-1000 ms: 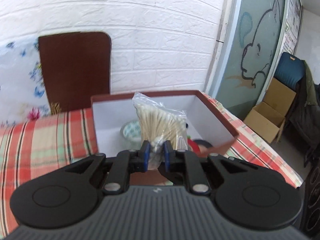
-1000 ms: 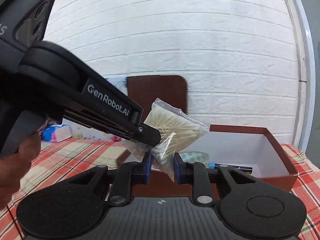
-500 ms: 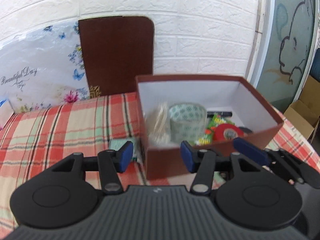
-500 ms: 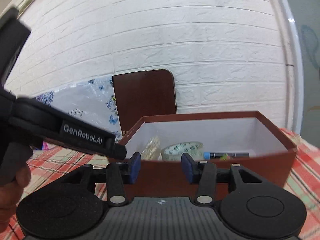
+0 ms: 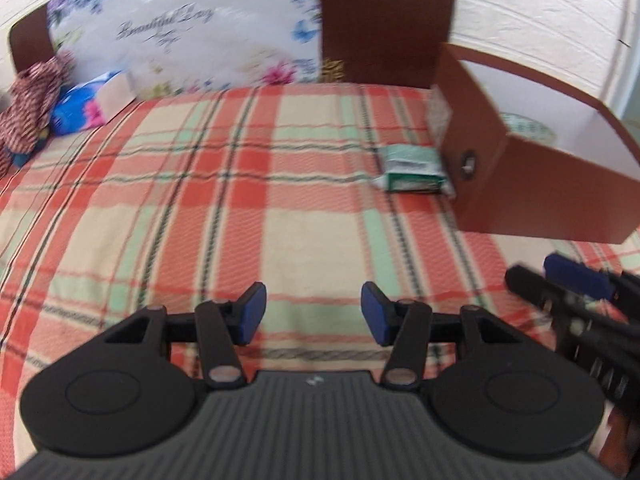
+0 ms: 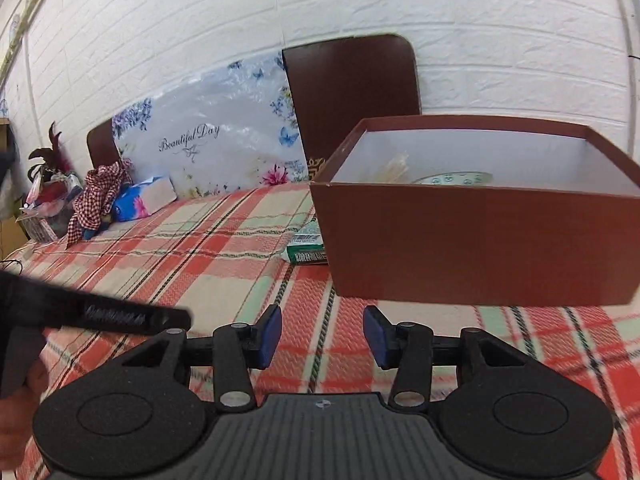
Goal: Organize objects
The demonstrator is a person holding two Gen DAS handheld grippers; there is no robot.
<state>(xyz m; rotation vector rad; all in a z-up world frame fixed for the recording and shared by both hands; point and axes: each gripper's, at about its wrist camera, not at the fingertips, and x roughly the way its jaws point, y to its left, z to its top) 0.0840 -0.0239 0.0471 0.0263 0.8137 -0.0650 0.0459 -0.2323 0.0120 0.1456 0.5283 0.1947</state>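
Plaid cloth [image 5: 248,184] covers the surface below a white brick wall [image 6: 360,4]. I see my left gripper [image 5: 313,312] and right gripper [image 6: 321,336] both spread, holding nothing. Ahead, the brown box [image 6: 480,236] holds a swab bag [image 6: 394,168] and tape roll [image 6: 454,179]; a green packet [image 5: 414,168] lies just beside it.

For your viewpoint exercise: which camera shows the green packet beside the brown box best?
The left wrist view: the green packet lies nearly whole beside the brown box. In the right wrist view, the packet is partly hidden behind the box's corner.
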